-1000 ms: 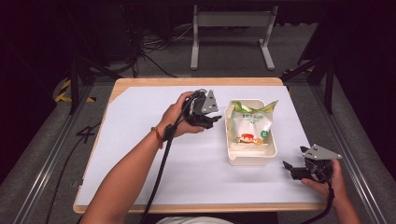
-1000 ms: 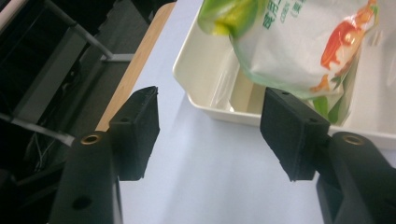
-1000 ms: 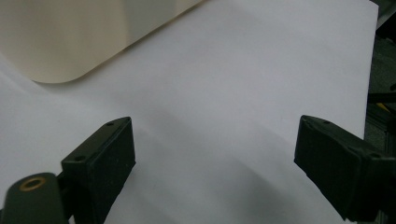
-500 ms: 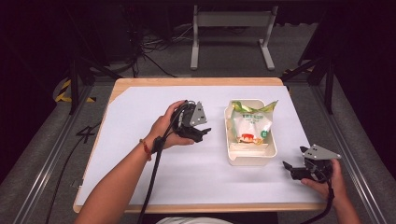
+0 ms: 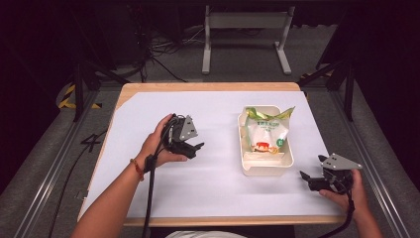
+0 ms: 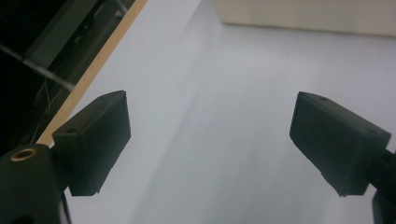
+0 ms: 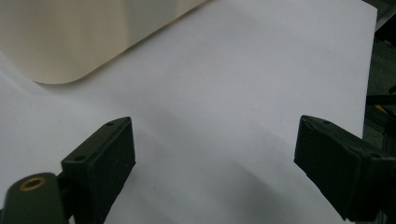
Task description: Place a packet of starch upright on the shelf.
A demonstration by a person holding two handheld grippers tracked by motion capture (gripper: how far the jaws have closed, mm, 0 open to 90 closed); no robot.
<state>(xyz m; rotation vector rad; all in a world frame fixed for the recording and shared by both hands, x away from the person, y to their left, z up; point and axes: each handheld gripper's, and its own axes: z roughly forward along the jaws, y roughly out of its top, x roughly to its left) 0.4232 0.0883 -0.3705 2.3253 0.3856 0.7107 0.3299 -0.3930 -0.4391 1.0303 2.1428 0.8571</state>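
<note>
With the snack bag [image 5: 265,133] lying in the cream tray [image 5: 267,169], I log placement done; left hand-held gripper [image 5: 197,147] has just been opening, empty beside the tray; right hand-held gripper [image 5: 304,176] wide, empty.

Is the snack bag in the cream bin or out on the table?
In. The snack bag lies inside the cream bin, its green top poking over the far rim, with no claw touching it.

bin [image 6: 299,16]: cut off at top edge | bag [image 5: 265,134] print: too small
</note>
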